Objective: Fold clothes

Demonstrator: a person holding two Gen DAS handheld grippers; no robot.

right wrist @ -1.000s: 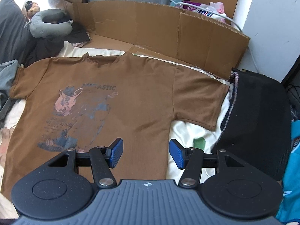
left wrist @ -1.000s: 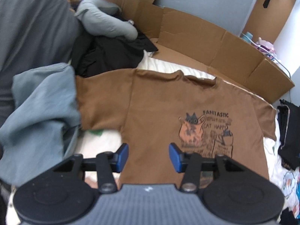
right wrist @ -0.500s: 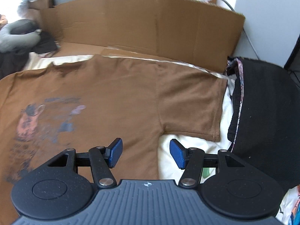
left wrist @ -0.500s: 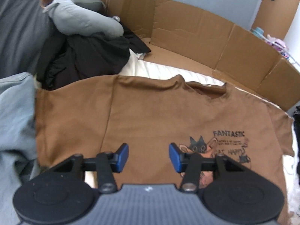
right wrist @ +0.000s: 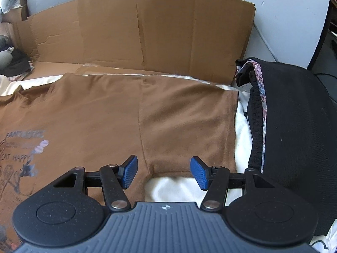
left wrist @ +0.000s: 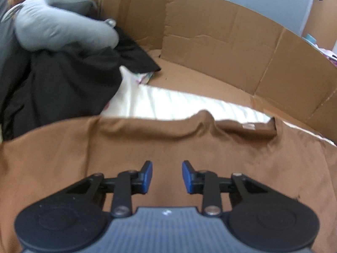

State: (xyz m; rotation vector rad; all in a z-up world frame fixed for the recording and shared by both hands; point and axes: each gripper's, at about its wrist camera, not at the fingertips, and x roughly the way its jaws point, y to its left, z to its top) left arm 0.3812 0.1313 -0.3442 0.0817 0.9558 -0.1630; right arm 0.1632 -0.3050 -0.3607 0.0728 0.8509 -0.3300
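Note:
A brown T-shirt (left wrist: 147,147) with a cat print lies flat on a white bed sheet, collar toward the cardboard. My left gripper (left wrist: 167,175) hovers low over the shirt's shoulder area just below the collar (left wrist: 238,129); its jaws are closing with only flat cloth under them, nothing pinched. In the right wrist view the same T-shirt (right wrist: 94,113) spreads out with its right sleeve (right wrist: 189,122) flat. There my right gripper (right wrist: 164,171) stands open over the sleeve's lower hem near the armpit, apart from the cloth.
A cardboard wall (left wrist: 221,42) rings the far side of the bed. Black clothes (left wrist: 52,84) and a grey pillow (left wrist: 59,27) sit at the left. A black garment with a patterned band (right wrist: 294,126) lies at the right, beside the white sheet (right wrist: 174,187).
Both grippers have dropped closer to the shirt and moved toward its top. The left gripper's jaws have narrowed. The right gripper's gap is unchanged and now frames the sleeve's hem.

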